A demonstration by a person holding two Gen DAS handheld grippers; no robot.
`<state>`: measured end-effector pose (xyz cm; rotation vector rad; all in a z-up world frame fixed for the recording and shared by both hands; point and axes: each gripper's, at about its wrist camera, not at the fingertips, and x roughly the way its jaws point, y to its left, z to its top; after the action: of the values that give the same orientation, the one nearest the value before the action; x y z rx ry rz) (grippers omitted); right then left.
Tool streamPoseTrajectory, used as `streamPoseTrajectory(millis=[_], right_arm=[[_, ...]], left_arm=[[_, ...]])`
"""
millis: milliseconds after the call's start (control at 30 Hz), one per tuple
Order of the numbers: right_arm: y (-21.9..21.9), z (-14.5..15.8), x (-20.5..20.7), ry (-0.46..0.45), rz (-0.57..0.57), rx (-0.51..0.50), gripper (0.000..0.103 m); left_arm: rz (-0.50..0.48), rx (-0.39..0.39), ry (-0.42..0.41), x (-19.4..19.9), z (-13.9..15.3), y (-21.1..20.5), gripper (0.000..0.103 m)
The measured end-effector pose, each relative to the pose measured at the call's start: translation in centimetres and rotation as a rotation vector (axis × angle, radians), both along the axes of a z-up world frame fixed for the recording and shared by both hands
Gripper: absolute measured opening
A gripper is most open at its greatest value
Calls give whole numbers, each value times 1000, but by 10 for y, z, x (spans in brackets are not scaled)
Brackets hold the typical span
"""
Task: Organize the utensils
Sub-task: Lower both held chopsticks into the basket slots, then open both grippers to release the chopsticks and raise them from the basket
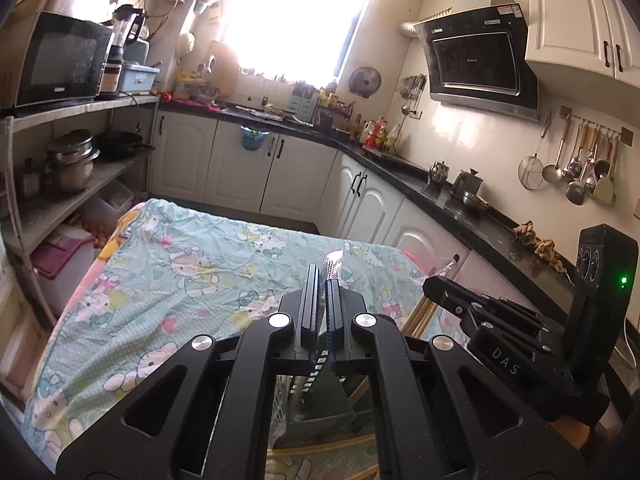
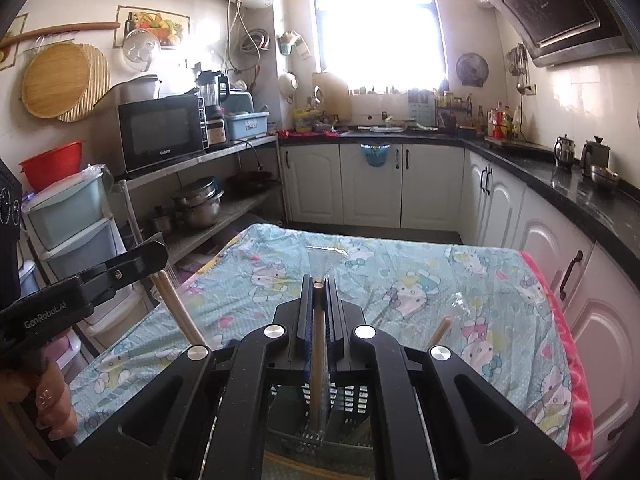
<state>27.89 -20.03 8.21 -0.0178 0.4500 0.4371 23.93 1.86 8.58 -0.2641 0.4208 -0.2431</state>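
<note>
Left gripper point(image 1: 322, 276): nearest the left camera, aimed slightly downward over the table point(image 1: 168, 264). Jaws closed on a clear plastic wrapper point(image 1: 333, 265), whose crinkled end sticks out past the fingertips. Whether anything is inside the wrapper at the pads cannot be told from this view. In the right view, two pale chopsticks point(image 2: 176, 304) run down and to the right from this gripper's tip.

Right gripper point(image 2: 319, 280): likewise tilted slightly downward, over the near edge of the table. Jaws nearly together, with a narrow gap. A wooden chopstick point(image 2: 318, 344) in a clear sleeve stands between the pads, its top just at the fingertips and its lower end reaching down into the basket point(image 2: 352, 400). Whether the pads press on it cannot be told.

Basket: dark, slotted plastic, directly below both grippers at the near table edge. A second stick point(image 2: 440, 330) leans out of it to the right of the right gripper.

Hand point(image 2: 50, 404): at the lower left of the right view, wrapped around the left gripper's handle.

Table: covered with a pale blue cartoon-print cloth point(image 2: 420, 280); a loose piece of clear wrapper point(image 2: 326, 251) lies on it beyond the right gripper's tips.
</note>
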Motion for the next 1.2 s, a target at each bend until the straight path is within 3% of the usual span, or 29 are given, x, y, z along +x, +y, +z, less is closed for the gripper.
streamPoseTrajectory(millis=[67,200,533,700,833,1067,1200], right_arm=[[-3,0,-1,0,-5,4,24],[-9,5,-4,-3,-12,13,32],[-23,17,-20,-17,-24,9,46],[-29,20,-29,-20,-32,10,54],[-32,22,-36,-23,-27,7,58],[-37,20,-55,-31,-18,-8,65],[-37,19,-63,-28,-15,-6,69]], left_arm=[[2,2,3,-1,0,0,1],[7,-2,4,-6,3,3,15],[22,-12,-3,-20,16,14,43],[19,-24,-13,-33,21,19,64],[24,-26,-22,-43,25,21,71],[47,-9,-15,-64,25,30,92],[76,-5,-1,-73,19,37,92]])
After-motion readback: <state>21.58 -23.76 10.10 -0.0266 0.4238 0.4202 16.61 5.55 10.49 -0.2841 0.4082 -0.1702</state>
